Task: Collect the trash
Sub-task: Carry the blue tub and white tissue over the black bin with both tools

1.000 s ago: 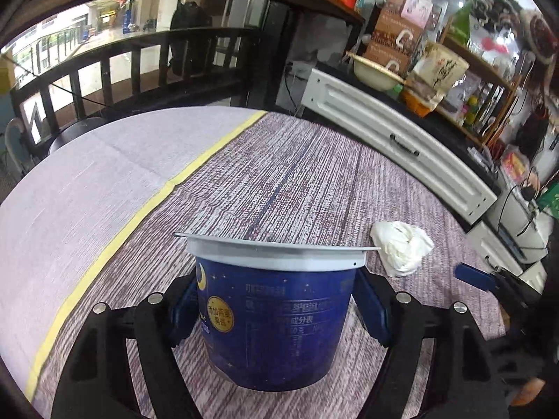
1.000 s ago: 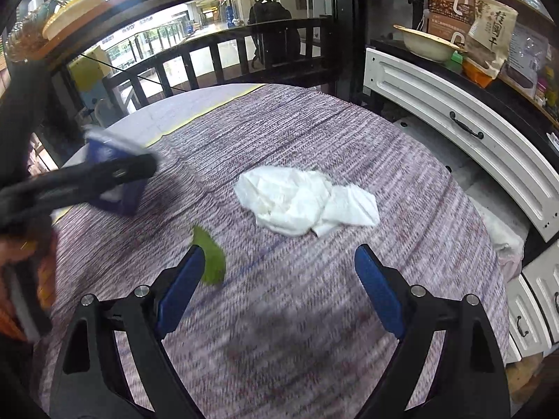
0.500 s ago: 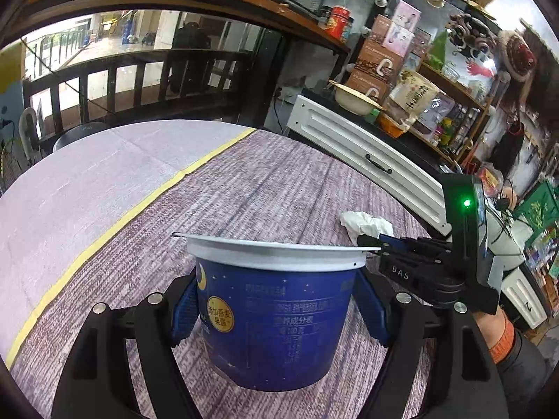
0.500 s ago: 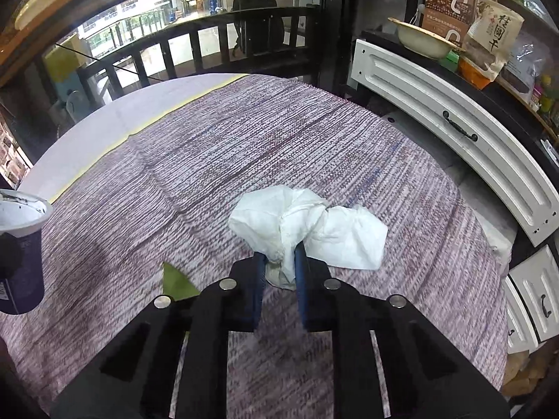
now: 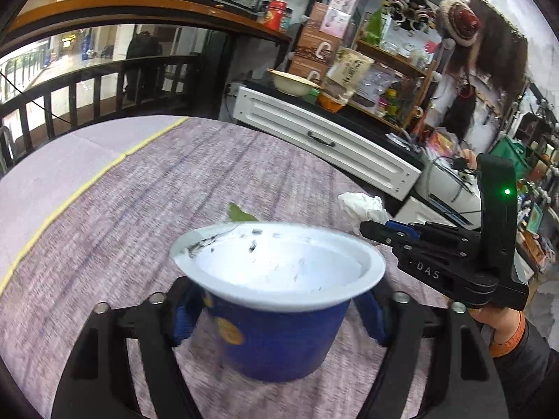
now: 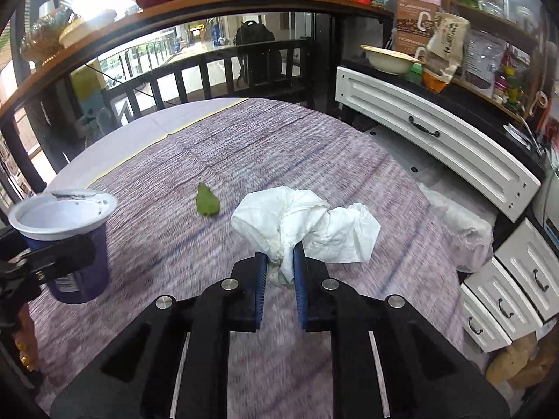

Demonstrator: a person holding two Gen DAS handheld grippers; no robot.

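My left gripper (image 5: 276, 314) is shut on a blue cup with a white rim (image 5: 279, 300), held above the table and tipped so its empty white inside shows. The cup also shows at the left of the right wrist view (image 6: 66, 237). My right gripper (image 6: 280, 265) is shut on a crumpled white tissue (image 6: 314, 223), lifted off the cloth. In the left wrist view the right gripper (image 5: 374, 227) holds the tissue (image 5: 361, 206) just right of the cup's rim. A green leaf (image 6: 207, 203) lies on the cloth between them.
The table wears a purple striped cloth (image 6: 279, 146) with a yellow band (image 5: 70, 195) at the left. A white drawer cabinet (image 6: 436, 139) stands close on the right, with cluttered shelves (image 5: 384, 70) behind. A dark railing (image 6: 209, 73) runs along the far side.
The right gripper has lifted the tissue off the cloth and brought it toward the cup. The left gripper has tilted the cup so its inside shows.
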